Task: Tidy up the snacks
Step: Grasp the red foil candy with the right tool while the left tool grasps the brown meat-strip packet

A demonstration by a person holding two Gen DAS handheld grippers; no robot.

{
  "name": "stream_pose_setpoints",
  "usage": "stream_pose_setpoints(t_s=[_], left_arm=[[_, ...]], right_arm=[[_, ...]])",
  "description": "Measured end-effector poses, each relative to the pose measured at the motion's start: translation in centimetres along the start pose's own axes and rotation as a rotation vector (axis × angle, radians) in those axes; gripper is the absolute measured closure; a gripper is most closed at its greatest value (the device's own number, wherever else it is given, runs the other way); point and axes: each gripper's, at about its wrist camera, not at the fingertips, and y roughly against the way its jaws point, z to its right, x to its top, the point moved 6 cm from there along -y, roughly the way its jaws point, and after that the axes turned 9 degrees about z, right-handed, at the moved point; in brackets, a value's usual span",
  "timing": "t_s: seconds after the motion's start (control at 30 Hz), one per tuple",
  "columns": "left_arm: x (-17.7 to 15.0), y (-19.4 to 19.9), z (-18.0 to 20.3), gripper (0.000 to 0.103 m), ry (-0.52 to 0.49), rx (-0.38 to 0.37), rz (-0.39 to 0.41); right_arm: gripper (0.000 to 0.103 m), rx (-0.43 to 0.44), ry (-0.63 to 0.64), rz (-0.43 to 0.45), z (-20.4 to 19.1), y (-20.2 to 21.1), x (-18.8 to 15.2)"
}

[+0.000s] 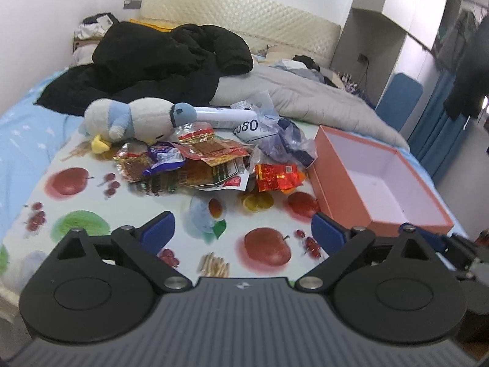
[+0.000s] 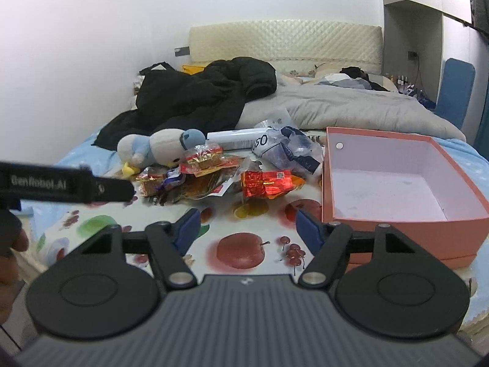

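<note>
A heap of snack packets [image 1: 198,165] lies on a fruit-printed cloth [image 1: 76,202] spread over the bed. A red foil packet [image 1: 276,177] rests at the heap's right edge, and a purple packet [image 1: 165,159] at its left. To the right stands an open salmon-pink box [image 1: 342,195] with a white, empty inside. My left gripper [image 1: 243,226] hovers open over the cloth, short of the heap, with nothing between its fingers. My right gripper [image 2: 248,221] is also open and empty, just left of the box [image 2: 397,235], with the red foil packet [image 2: 266,183] ahead of it.
A plush penguin [image 1: 134,122] lies behind the heap, beside a white tube [image 1: 223,116] and a clear plastic bag [image 1: 284,140]. A black jacket [image 1: 152,58] and a grey duvet [image 1: 305,91] cover the far bed. In the right wrist view, the other gripper's body [image 2: 61,183] and a hand [image 2: 12,244] sit at left.
</note>
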Motion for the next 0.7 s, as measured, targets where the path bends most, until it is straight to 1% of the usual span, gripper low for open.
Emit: stream_pose_setpoints(t_s=[0.07,0.13,0.27,0.4,0.47,0.6,0.7], left_arm=[[-0.2,-1.3,-0.4,0.012,0.019,-0.012,0.002],[-0.3,-2.7,-0.9,0.013,0.035,-0.011,0.003],[-0.7,-6.3,-2.4,0.021,0.112,-0.047,-0.01],[-1.0,-10.0,-4.0,0.029,0.18,-0.073,-0.027],[-1.1,-11.9,-4.9,0.033,0.22,-0.086,-0.035],[-0.9,-15.1,-6.6,0.035,0.316,-0.112,-0.03],[-0.6,-17.4,-7.6,0.036,0.381,-0.13,-0.027]], right_arm=[[0.032,0.005,0.014,0.009,-0.2,-1.0,-0.3],[0.032,0.005,0.033,0.008,-0.3,-2.1,-0.5],[0.032,-0.023,0.076,0.017,-0.2,-5.0,-0.8],[0.032,-0.011,0.116,-0.004,-0.3,-8.5,-1.4],[0.032,-0.024,0.154,-0.016,-0.4,-10.0,-1.8],[0.033,-0.002,0.159,-0.044,-0.4,-13.2,-2.2],[0.038,0.006,0.142,-0.07,-0.2,-15.5,-2.4]])
